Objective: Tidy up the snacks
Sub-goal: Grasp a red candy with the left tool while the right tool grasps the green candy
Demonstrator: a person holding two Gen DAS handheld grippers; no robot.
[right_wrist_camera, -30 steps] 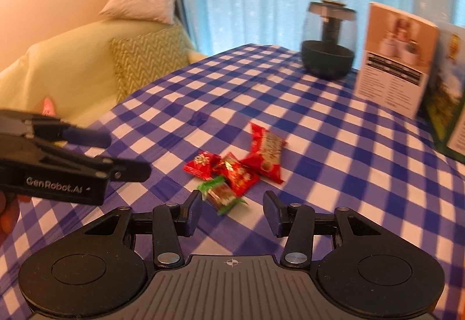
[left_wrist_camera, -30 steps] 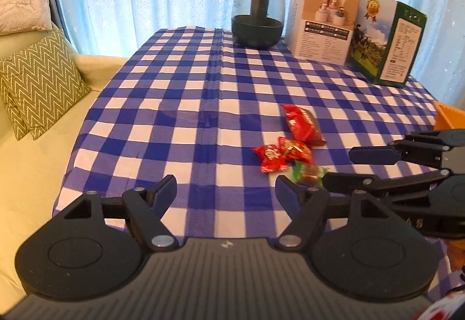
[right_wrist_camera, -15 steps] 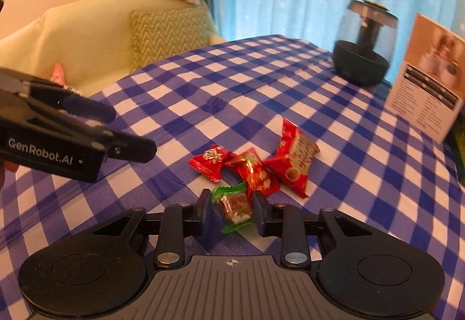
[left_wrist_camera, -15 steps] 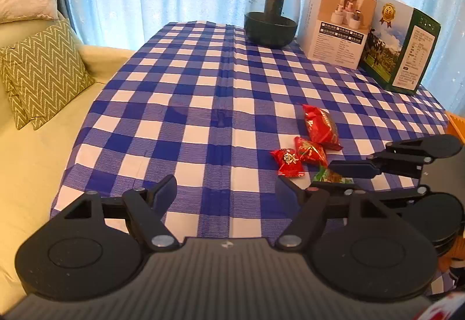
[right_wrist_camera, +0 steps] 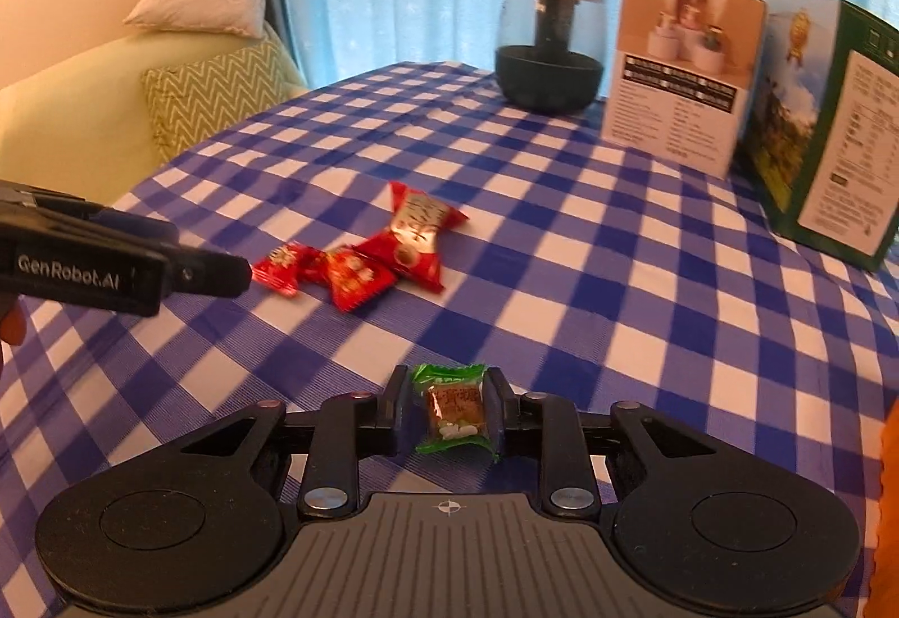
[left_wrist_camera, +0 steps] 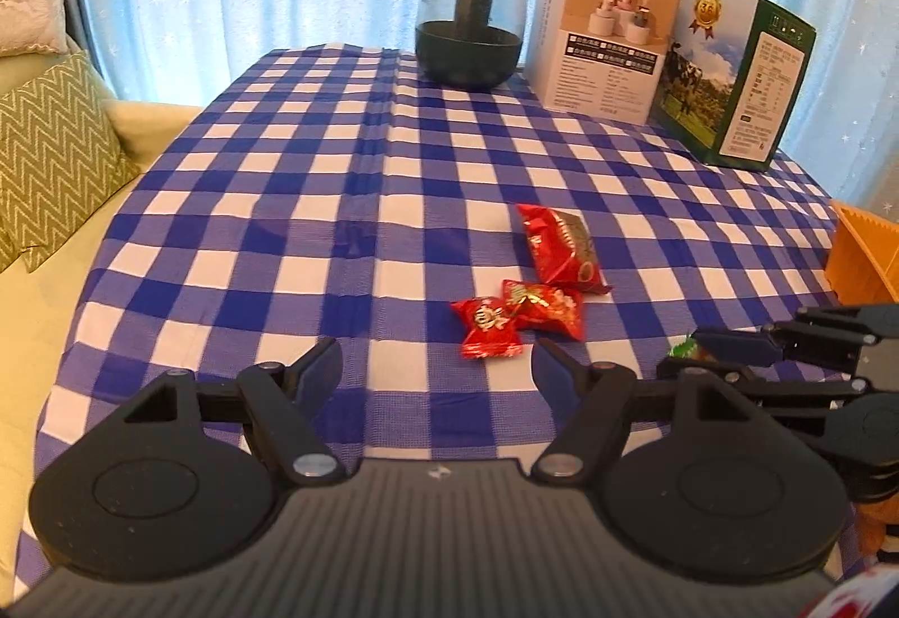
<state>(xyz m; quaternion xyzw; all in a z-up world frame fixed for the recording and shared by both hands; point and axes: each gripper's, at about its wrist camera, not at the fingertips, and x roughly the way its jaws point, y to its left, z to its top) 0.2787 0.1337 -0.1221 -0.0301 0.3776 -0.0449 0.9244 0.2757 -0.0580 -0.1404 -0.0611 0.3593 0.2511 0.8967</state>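
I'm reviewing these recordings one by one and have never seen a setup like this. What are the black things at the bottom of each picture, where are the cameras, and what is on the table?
There is no robot here. A person holds a two-finger gripper in each hand, and each gripper carries a wide-angle camera looking forward along its fingers. So the black shape at the bottom of each picture is the gripper that carries that camera.

In the left camera's picture, the left gripper is open and holds nothing. In the right camera's picture, the right gripper is shut on a green-wrapped candy, lifted off the cloth.

On the blue checked tablecloth lie three red-wrapped snacks close together. At the far end stand a dark round glass appliance, a white product box and a green box. An orange container shows at the right edge.
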